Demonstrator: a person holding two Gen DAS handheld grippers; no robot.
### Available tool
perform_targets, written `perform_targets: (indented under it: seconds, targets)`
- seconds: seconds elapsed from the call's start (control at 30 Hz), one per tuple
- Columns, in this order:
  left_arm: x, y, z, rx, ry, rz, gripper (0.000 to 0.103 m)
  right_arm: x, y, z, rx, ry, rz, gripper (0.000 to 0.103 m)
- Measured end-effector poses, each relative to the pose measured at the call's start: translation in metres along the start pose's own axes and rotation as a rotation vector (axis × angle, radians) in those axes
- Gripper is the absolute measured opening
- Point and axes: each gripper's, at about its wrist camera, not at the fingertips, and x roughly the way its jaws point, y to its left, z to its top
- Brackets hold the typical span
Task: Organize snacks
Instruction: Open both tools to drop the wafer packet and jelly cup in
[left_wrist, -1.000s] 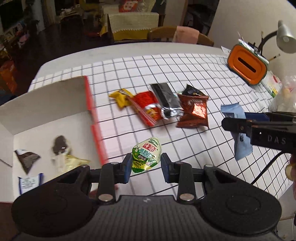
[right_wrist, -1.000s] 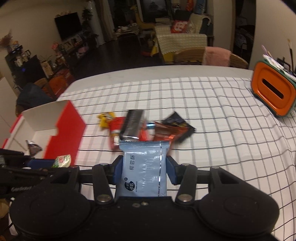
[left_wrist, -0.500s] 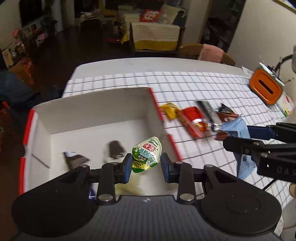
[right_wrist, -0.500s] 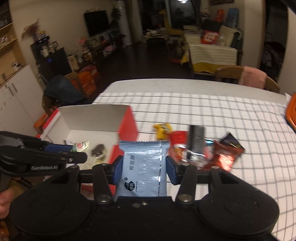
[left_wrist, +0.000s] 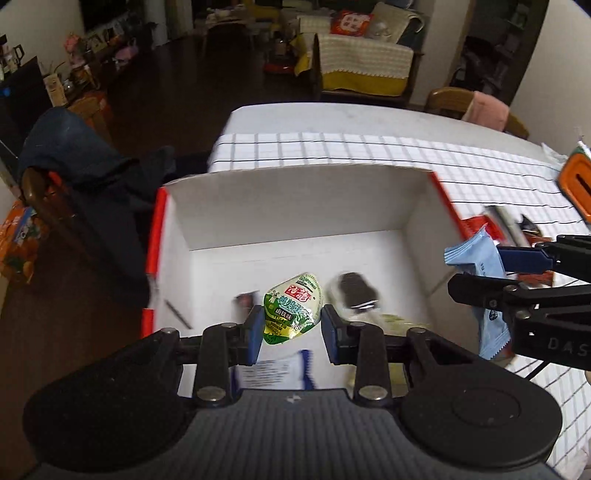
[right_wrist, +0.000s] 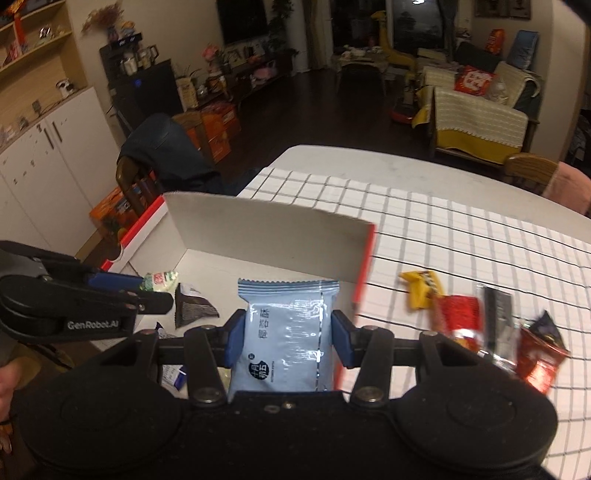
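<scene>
**Both grippers loaded over box**

While left gripper (left_wrist: 291, 328) pinches green packet (left_wrist: 291, 312) above box (left_wrist: 288, 199) interior, right gripper (right_wrist: 282, 341) clamps blue packet (right_wrist: 288, 332) at box's right wall; loose snacks (right_wrist: 476, 317) lie on tablecloth (right_wrist: 461, 229) beyond

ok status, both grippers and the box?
Left gripper shut on green packet, over the box. Right gripper shut on blue packet, at the box's right wall. Nothing blocking; several snacks already inside.
</scene>
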Motion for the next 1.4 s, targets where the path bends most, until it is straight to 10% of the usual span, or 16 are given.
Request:
perform_targets:
  seconds: [0.9,1.4]
  targets:
    - [0.062,0.003,-0.001,0.109,0.195,0.062,0.034,0.094,0.028,0.001,-0.091,0.204,0.019,0.048]
    - [0.043,0.006,0.0,0.083,0.124,0.063,0.061,0.07,0.022,0.002,-0.024,0.159,0.054,0.061]
